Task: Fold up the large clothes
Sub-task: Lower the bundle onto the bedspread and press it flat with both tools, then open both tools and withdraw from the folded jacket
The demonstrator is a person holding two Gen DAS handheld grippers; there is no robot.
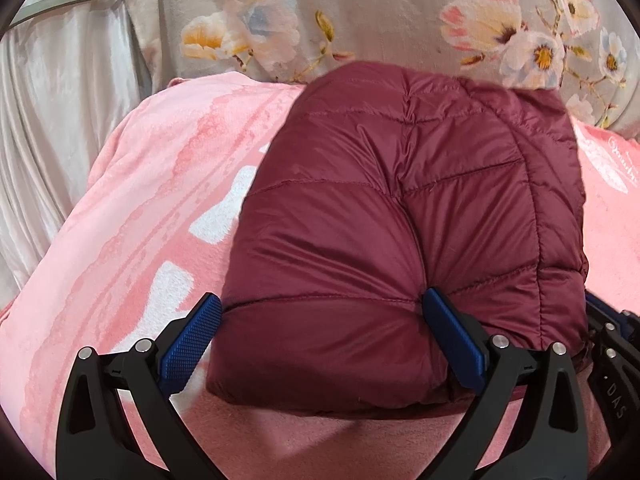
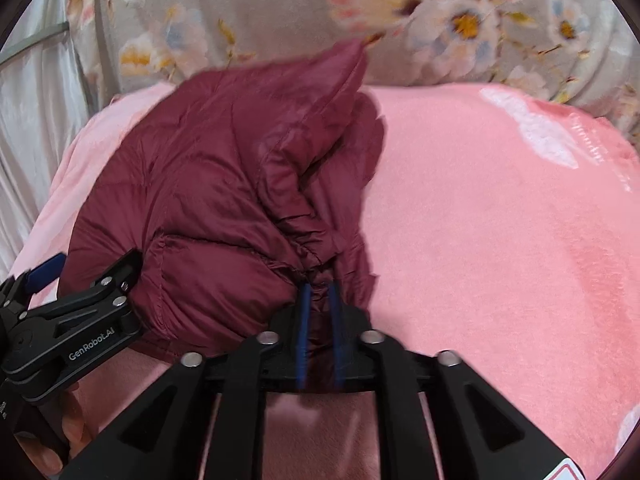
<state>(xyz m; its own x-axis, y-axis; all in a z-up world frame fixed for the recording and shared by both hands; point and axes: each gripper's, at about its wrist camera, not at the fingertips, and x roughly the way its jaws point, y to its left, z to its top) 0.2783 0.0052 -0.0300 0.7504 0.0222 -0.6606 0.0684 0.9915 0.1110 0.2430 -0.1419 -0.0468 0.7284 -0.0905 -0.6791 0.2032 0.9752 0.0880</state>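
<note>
Our right gripper point(image 2: 319, 308) is clamped on a gathered bunch of the maroon puffer jacket point(image 2: 224, 200), its two blue pads nearly together with puckered fabric pinched between them at the garment's near right corner. Our left gripper point(image 1: 322, 320) stands with its jaws wide apart, straddling the near edge of the same jacket: one blue pad sits just off the bundle's left flank, the other presses into a dimple in the quilting nearer the middle. We judge it a brace or a grip not yet closed, not a hold.

From both sets of jaws the jacket lies straight ahead, bulking away from us as a rounded, already doubled-over bundle on the pink blanket point(image 2: 500, 220), its far edge reaching toward the floral cushion point(image 1: 400, 12). The long axis runs roughly away from us, along the fingers. In the right wrist view a loose flap rises to a point at the far end, blurred, so whether it is a sleeve or a hem we cannot tell.

The two grippers sit close side by side at the near edge, the right one the only one with a hold. Any next fold, we reckon, would carry this near edge forward over the bundle, with the slippery, puffy fabric liable to spring back.
</note>
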